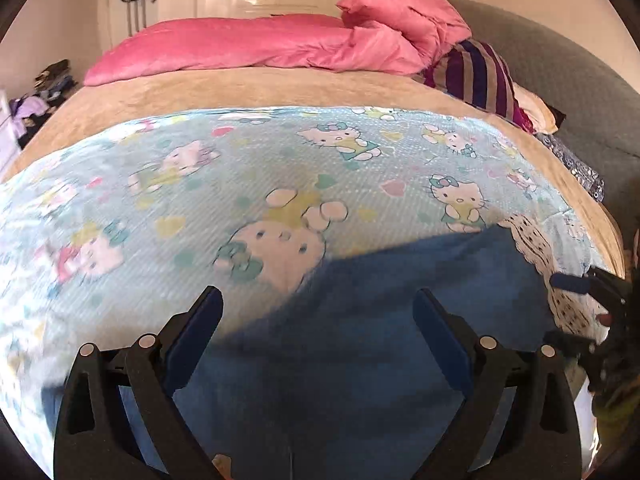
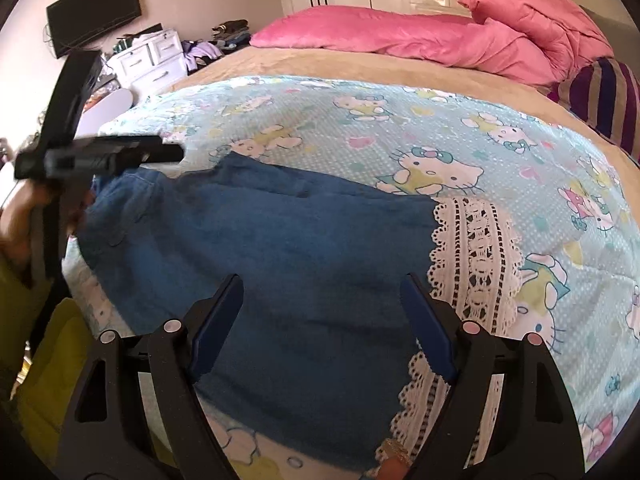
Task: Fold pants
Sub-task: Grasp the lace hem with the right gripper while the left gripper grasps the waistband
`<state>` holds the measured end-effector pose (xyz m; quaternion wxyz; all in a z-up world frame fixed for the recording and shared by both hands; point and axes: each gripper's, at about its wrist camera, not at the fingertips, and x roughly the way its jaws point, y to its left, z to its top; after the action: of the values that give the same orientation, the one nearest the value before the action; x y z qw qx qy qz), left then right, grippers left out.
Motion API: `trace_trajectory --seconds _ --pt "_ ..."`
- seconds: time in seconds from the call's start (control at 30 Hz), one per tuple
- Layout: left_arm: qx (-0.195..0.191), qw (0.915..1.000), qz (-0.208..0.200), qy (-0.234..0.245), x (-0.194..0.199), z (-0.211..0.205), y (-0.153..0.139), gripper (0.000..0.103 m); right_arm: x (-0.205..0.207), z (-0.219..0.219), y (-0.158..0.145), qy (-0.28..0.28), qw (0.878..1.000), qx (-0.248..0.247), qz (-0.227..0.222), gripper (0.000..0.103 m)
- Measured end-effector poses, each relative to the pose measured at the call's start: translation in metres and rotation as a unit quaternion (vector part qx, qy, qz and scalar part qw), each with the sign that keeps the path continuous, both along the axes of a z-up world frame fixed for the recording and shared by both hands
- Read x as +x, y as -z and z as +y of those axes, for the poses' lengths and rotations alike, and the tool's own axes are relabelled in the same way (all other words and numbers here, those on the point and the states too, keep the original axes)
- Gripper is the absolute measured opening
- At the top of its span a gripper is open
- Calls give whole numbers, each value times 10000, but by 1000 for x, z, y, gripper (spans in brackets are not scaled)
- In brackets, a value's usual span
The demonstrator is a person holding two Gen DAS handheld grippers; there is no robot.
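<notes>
Blue denim pants [image 2: 280, 240] with a white lace hem [image 2: 476, 248] lie flat on the cartoon-cat sheet [image 2: 360, 128] of a bed. My right gripper [image 2: 322, 280] hovers open over the hem end, with nothing between its pads. My left gripper [image 1: 318, 294] is open above the other end of the pants [image 1: 360, 340], at the edge where denim meets sheet [image 1: 200, 184]. The left wrist view is blurred. One of the left gripper's fingers [image 2: 160, 153] shows at the left of the right wrist view, above the pants' far corner.
A pink duvet [image 1: 260, 48] and a striped pillow [image 1: 476, 76] lie at the head of the bed. White drawers [image 2: 148, 60] and a wall screen [image 2: 96, 12] stand to the left. A person's hand [image 2: 16, 216] and yellow-green clothing [image 2: 52, 360] are at the near left edge.
</notes>
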<state>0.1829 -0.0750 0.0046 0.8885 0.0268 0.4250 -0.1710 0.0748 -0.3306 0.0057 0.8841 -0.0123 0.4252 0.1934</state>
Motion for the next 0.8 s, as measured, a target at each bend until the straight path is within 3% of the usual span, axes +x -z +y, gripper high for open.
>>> trace_trajectory --seconds 0.1,0.2,0.3,0.33,0.4,0.43,0.47,0.57,0.63,0.73,0.8 --pt "16 9993 325 195 26 -12 16 95 5 -7 12 137 9997 -75 204 74" --pt "340 9978 501 272 43 -23 39 94 3 -17 25 325 9988 -157 327 74" --pt "41 9961 814 349 52 -24 61 92 1 -24 31 367 9987 -109 327 74" --pt "-121 9959 835 316 53 -23 65 84 0 -24 32 370 9987 -130 319 74" --pt "-235 9968 704 286 50 -24 67 47 0 -23 33 367 9987 -170 308 74" --pt "-511 9959 681 320 47 -23 64 9 0 -23 33 367 9987 -199 308 74" --pt "-733 9944 690 320 45 -23 62 6 0 -22 34 368 9986 -238 311 74" --pt "-637 9977 115 221 36 -21 47 6 0 -21 34 379 9984 -278 305 75" --pt "-551 9983 -26 210 39 -21 43 6 2 -20 35 390 9983 -294 317 75" --pt "-250 9993 206 199 47 -30 60 6 3 -18 35 378 9980 -361 354 75" --pt "-246 9992 239 218 47 -29 65 7 5 -17 33 339 9978 -389 411 75"
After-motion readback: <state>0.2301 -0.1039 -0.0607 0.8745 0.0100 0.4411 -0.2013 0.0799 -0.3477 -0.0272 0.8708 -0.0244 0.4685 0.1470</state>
